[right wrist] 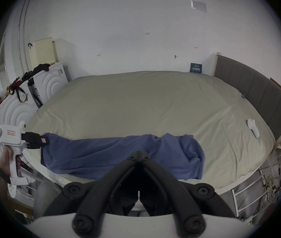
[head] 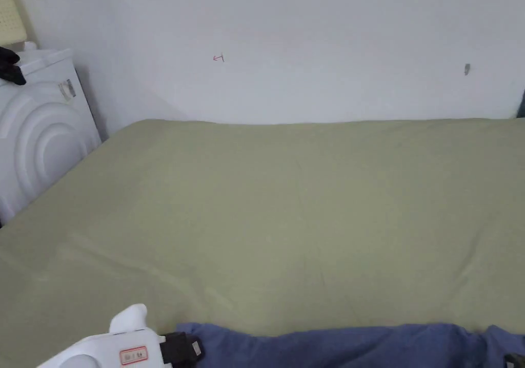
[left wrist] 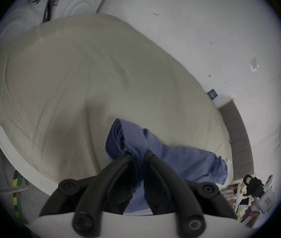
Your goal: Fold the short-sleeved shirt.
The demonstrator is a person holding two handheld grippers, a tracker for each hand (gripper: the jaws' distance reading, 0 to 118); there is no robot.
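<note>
Shirt (right wrist: 119,154), soft blue, lies in a rumpled band across frame bottom; your left gripper (left wrist: 137,155) clamps bunched cloth, right gripper (right wrist: 138,153) pinched closed.

Your shirt (right wrist: 119,154) lies stretched along the near edge of the bed (right wrist: 136,104), running left to right. Your left gripper (right wrist: 44,140) sits at the shirt's left end, at the bed's near-left corner; your right gripper (right wrist: 139,153) sits at the near edge, right of the shirt's middle. Behind the bed stands the wall (right wrist: 119,27). Left of the bed stand two cabinets (right wrist: 50,83). Right of the bed runs the headboard (right wrist: 256,94), with a small object (right wrist: 253,127) on the bed just before it.
</note>
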